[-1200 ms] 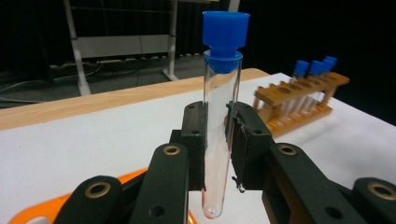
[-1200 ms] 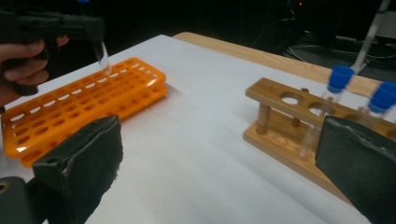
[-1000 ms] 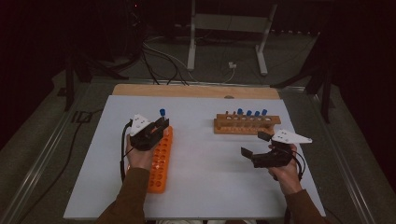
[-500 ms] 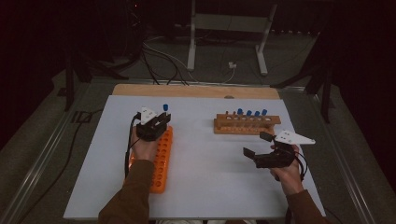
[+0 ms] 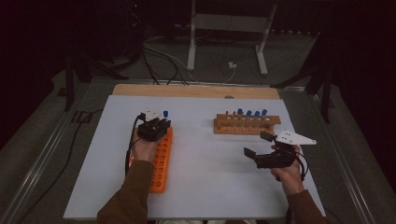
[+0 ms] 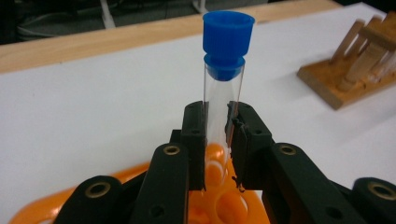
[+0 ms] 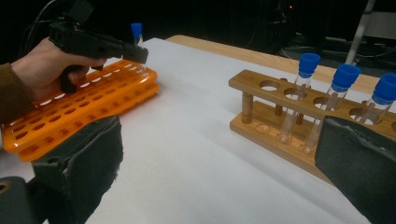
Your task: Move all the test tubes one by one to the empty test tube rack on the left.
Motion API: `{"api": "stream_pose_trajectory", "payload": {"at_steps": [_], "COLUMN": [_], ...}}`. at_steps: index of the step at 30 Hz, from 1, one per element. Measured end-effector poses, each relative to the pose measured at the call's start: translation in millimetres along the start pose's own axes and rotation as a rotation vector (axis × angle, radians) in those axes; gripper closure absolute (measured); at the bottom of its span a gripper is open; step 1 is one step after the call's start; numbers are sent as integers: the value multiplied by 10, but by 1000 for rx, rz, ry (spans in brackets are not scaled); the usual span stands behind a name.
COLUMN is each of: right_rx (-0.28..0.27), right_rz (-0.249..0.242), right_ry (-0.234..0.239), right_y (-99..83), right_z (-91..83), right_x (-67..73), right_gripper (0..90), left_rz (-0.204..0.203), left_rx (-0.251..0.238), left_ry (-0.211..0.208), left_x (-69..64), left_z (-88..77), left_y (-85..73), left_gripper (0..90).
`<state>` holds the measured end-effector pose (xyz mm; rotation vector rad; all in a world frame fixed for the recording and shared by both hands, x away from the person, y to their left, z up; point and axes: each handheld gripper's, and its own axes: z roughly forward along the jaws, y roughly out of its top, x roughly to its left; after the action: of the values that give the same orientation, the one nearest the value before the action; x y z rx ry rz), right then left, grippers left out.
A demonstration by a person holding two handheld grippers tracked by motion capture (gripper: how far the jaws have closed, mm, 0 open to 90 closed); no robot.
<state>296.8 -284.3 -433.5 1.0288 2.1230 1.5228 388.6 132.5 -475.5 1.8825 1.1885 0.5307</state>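
left gripper jaws clamped on upright blue-capped tube over orange rack near surface's left edge; right gripper jaws wide, empty.

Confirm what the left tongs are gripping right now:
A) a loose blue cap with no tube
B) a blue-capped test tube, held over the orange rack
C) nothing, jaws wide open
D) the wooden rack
B: in the left gripper view the left tongs are clamped on the clear glass of a blue-capped test tube, upright over the holes of the orange rack.
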Motion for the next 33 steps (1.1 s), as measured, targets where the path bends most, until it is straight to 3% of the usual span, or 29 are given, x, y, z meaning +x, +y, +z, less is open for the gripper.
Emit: {"api": "stream_pose_trajectory", "payload": {"at_steps": [8,13,19,24,25,33], "right_rx": [3,5,5,3,3,6], "right_rz": [-3,-6,-3,-2,4,12], "right_ry": [4,7,5,1,-1,-11], "right_y": [-1,0,-1,0,-1,-7], "right_z": [4,4,2,-4,-4,1], "right_x": [8,12,1,-13,-25,-56], "right_gripper": [16,17,25,25,25,25], "left_rz": [7,33,42,36,23,-37], "left_rx": [76,132,138,119,102,-5], "left_ry": [17,33,38,27,14,-47], "left_x": [-10,-47,-58,-52,-38,23], "left_z": [14,54,59,36,17,-146], "left_y": [-10,-4,-3,-9,-15,-31], "left_gripper": [782,781,781,678,625,524]}}
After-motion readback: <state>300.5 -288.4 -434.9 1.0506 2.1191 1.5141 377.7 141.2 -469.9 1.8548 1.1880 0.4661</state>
